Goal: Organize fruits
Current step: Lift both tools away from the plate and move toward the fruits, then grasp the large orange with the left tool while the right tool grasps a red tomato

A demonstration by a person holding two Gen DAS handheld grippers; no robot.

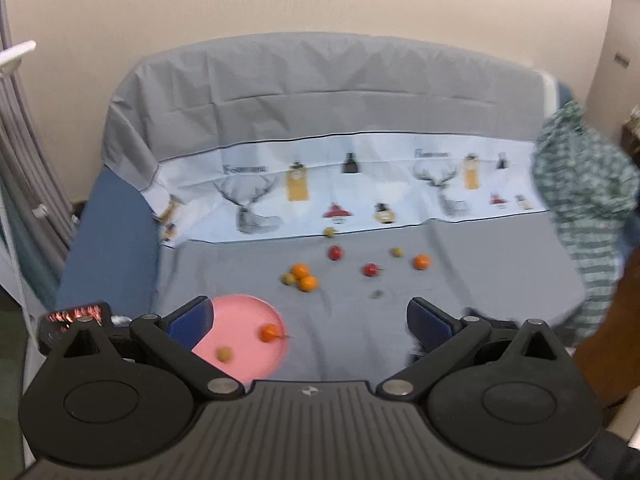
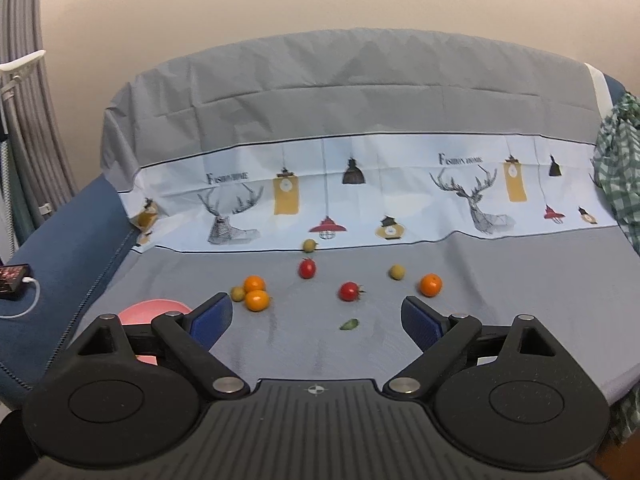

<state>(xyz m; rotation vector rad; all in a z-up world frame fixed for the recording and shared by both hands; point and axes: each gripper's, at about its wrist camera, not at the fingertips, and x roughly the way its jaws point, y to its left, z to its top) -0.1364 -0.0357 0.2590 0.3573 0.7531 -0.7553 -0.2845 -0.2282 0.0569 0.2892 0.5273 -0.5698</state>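
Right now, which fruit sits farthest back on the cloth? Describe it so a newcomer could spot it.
Start at the printed pale band across the grey tablecloth. Just below its red hanging-lamp print, on the band's lower edge, lies a small yellow-green fruit. It is the only fruit touching the band; the nearest one, a red tomato, sits in front on plain grey.

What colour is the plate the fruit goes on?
Pink. The plate shows best in the left wrist view, holding two fruits.
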